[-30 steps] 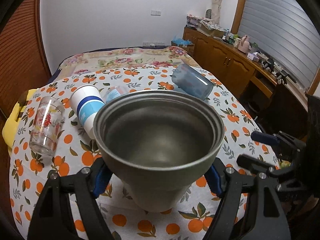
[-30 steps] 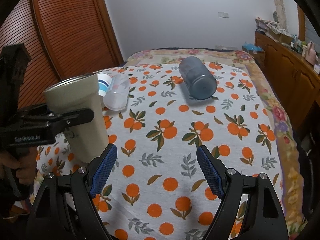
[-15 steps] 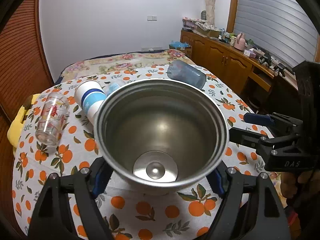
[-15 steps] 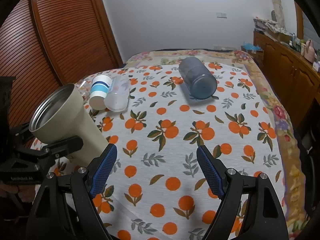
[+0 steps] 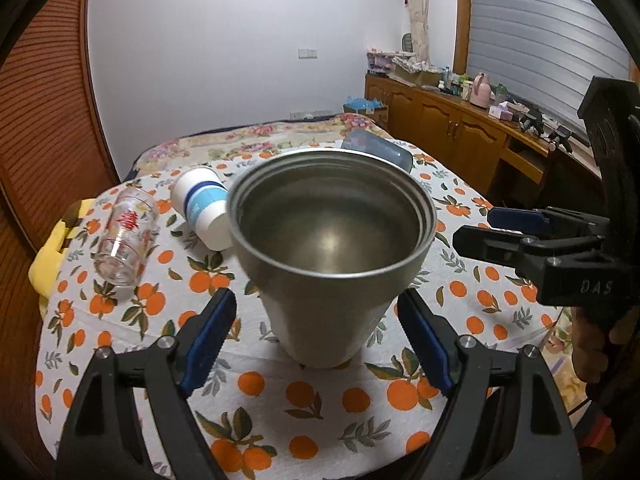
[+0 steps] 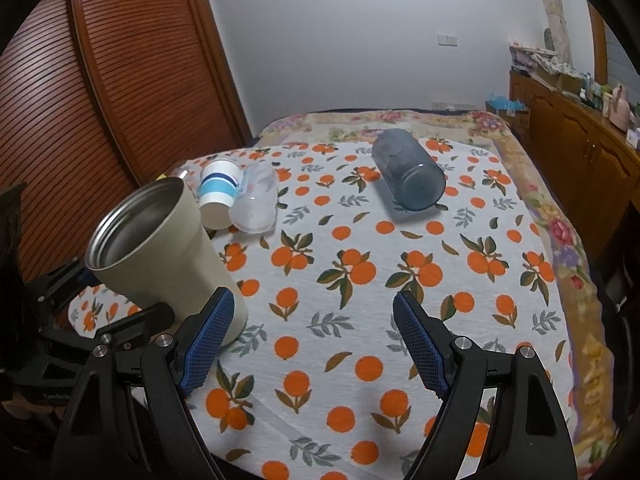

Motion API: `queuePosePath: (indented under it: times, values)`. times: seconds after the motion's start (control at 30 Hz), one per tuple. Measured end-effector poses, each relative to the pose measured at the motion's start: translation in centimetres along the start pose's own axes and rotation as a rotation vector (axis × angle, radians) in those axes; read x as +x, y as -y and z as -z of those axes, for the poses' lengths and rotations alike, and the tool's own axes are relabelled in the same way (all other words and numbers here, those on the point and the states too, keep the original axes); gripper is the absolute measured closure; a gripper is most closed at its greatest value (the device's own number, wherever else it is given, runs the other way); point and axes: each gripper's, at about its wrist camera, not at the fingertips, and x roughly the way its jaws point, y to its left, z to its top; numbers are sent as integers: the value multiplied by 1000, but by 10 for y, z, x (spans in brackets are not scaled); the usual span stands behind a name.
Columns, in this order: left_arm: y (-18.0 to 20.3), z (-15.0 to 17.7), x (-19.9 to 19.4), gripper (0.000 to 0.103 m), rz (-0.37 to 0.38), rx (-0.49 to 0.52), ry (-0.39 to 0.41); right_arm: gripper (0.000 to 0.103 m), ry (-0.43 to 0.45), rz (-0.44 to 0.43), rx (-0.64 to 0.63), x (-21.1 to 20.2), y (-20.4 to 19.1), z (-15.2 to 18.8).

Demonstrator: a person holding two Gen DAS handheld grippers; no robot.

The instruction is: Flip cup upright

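A beige steel tumbler (image 5: 332, 264) stands upright on the orange-print tablecloth (image 5: 320, 404), mouth up. It also shows at the left of the right wrist view (image 6: 160, 256). My left gripper (image 5: 316, 340) is open, its blue pads on either side of the tumbler's base with gaps showing. My right gripper (image 6: 310, 344) is open and empty above the cloth, to the right of the tumbler. It shows in the left wrist view (image 5: 560, 248) at the right.
Lying on their sides on the table are a printed glass (image 5: 124, 236), a white-and-blue paper cup (image 5: 204, 210), a clear plastic cup (image 6: 256, 204) and a dark blue tumbler (image 6: 408, 176). A wooden cabinet (image 5: 460, 140) stands at the right.
The tumbler has gone from tilted in my left gripper to standing upright on the cloth. My left gripper has opened and let go of it.
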Motion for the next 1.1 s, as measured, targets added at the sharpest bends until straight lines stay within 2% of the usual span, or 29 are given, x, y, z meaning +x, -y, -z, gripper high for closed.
queuePosePath:
  times: [0.37, 0.57, 0.7, 1.1]
  values:
    - [-10, 4, -35, 20, -39, -6, 86, 16, 129, 28, -11, -28, -18, 2]
    - [-15, 5, -48, 18, -64, -29, 126, 10, 209, 54, -10, -42, -29, 9]
    - [-21, 8, -51, 14, -89, -48, 141, 2, 245, 76, -14, -49, -36, 17]
    - [-32, 17, -59, 11, -157, -77, 167, 0, 281, 124, -11, -56, -46, 29]
